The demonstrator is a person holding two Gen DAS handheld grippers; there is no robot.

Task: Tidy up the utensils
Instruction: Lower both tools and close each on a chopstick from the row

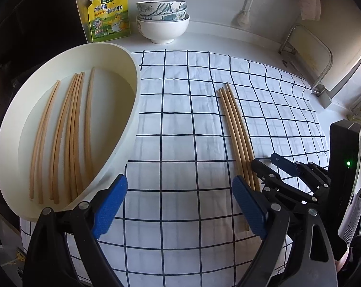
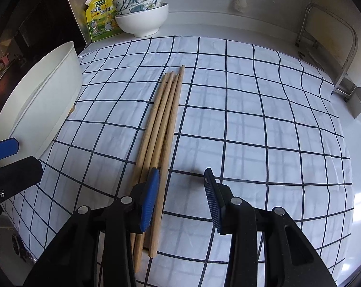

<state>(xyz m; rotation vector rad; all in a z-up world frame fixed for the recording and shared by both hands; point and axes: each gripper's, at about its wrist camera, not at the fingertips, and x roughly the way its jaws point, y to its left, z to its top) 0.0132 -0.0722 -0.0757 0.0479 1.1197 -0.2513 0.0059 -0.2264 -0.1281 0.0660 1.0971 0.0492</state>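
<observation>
Four loose chopsticks [image 2: 164, 122] lie bundled mid-cloth on the checked cloth [image 2: 252, 119]. The right gripper [image 2: 181, 198] hangs jaws apart over their near ends. More chopsticks [image 1: 70, 134] lie in the white tub [image 1: 132, 110] at the cloth's left edge, beside the spread left gripper [image 1: 180, 205].

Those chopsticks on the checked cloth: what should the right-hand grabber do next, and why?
Probably slide a little left and close. The right gripper is open, with its left finger over the chopsticks, so none sits between its fingers yet. Others already lie in the white tub.
</observation>
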